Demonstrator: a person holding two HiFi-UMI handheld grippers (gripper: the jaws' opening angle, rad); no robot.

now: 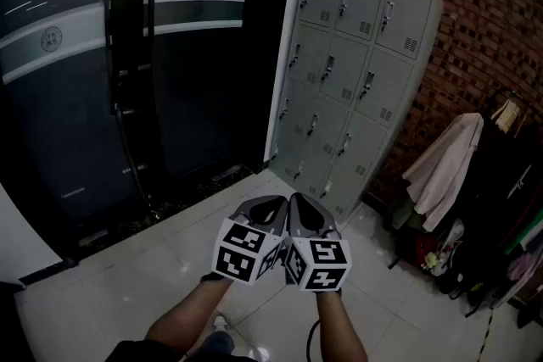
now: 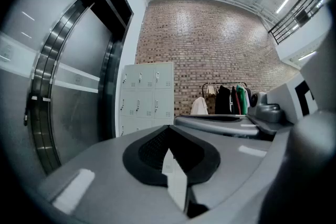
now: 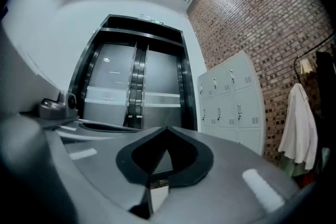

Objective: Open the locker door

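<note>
A grey bank of lockers (image 1: 348, 89) with several small doors, all closed, stands against the brick wall a few steps ahead. It also shows in the left gripper view (image 2: 147, 97) and the right gripper view (image 3: 231, 99). My left gripper (image 1: 270, 203) and right gripper (image 1: 304, 203) are held side by side at waist height, pointing level towards the lockers and well short of them. The left gripper (image 2: 168, 128) has its jaws meeting at the tips, with nothing between them. The right gripper (image 3: 168, 128) is shut and empty too.
A dark glass revolving door (image 1: 127, 72) fills the left side. The brick wall (image 1: 475, 21) runs to the right of the lockers. A clothes rack (image 1: 501, 208) with a pale jacket (image 1: 445, 169) and dark garments stands at the right. The floor (image 1: 127, 284) is pale tile.
</note>
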